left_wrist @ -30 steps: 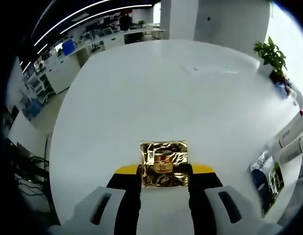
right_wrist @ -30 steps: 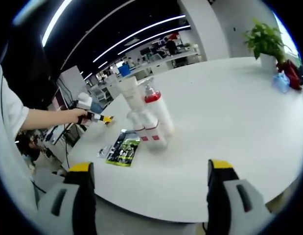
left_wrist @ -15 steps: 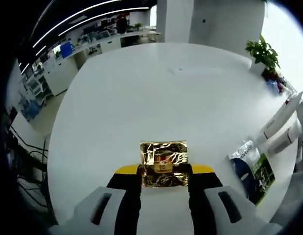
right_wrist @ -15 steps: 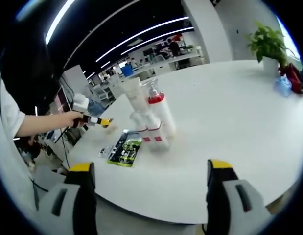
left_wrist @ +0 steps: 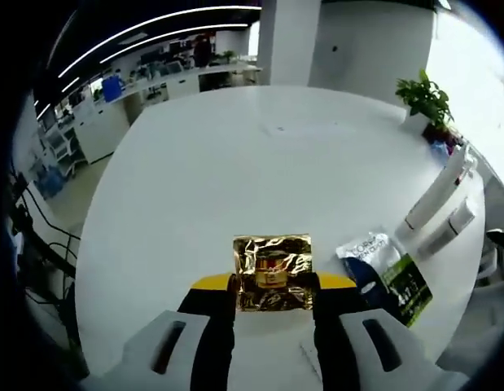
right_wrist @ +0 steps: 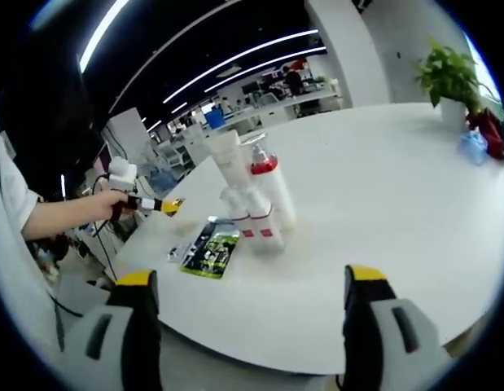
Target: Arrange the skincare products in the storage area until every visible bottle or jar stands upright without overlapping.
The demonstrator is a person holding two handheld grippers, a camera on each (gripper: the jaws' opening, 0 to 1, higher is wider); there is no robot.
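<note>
Left hand-held gripper [left_wrist: 272, 283], clamped on a gold foil sachet [left_wrist: 273, 269], lies nearer the upright bottles [right_wrist: 253, 199] clustered to its right on the worktop [left_wrist: 235, 163]; right hand-held gripper [right_wrist: 247, 285] empty, jaws apart.

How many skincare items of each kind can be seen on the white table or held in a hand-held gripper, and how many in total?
Upright white bottles and tubes in the cluster, one with a red collar: 4
Flat printed sachets lying on the white round table, dark blue and green: 1
Shiny gold foil packets, held between the jaws of the left hand-held gripper: 1
Total: 6
</note>
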